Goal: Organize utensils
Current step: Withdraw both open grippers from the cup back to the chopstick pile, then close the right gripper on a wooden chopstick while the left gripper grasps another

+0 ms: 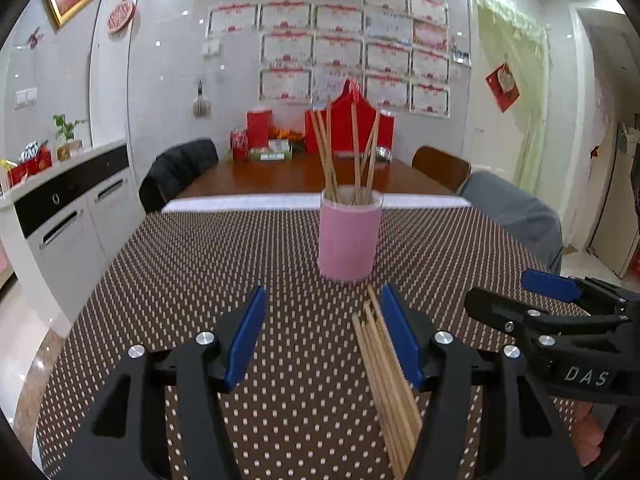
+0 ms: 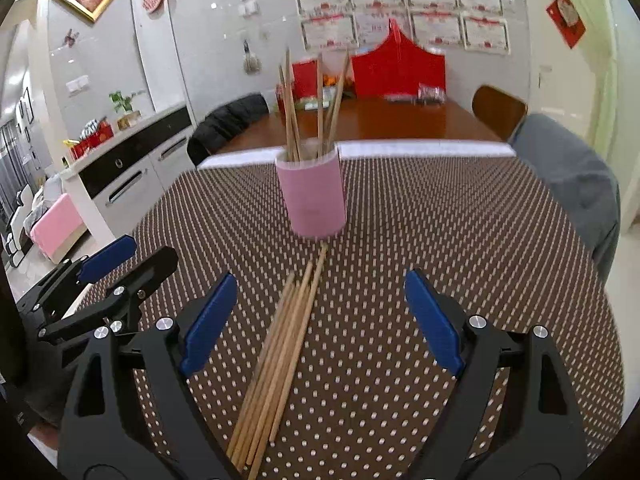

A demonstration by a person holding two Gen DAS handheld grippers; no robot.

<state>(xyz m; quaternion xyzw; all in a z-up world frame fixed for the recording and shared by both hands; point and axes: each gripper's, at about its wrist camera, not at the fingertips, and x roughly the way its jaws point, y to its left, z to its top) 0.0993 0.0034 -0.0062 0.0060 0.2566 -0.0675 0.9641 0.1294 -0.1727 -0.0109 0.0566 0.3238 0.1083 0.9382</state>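
Your left gripper (image 1: 323,332) has its jaws apart with nothing between the pads, only bare dotted cloth (image 1: 180,264) on the desk. The loose chopsticks (image 1: 386,380) lie just inside its right finger (image 1: 400,336), flat on the cloth in one tight bundle, and the lower part of the bundle passes under that finger, so you cannot tell whether it touches them. Your right gripper (image 2: 320,320) also has its jaws wide apart, clamped on nothing, and from its camera the same bundle (image 2: 276,364) lies between the fingers, nearer the left one. The long axis of the bundle runs away from you toward the cup (image 2: 313,196), leaning slightly right, with the far tips fanned out a little and the longest tip ending just short of the cup's base. You can count about six sticks lying there, though they overlap and the exact number is hard to tell. The pink cup (image 1: 349,236) stands upright ahead of both grippers, roughly centred beyond the left jaws and slightly left of centre beyond the right jaws. About five or six chopsticks (image 1: 348,152) stand in it, ends up, leaning outward in different directions. In the left camera, your right gripper (image 1: 560,320) sits just beside the left one, to its right.
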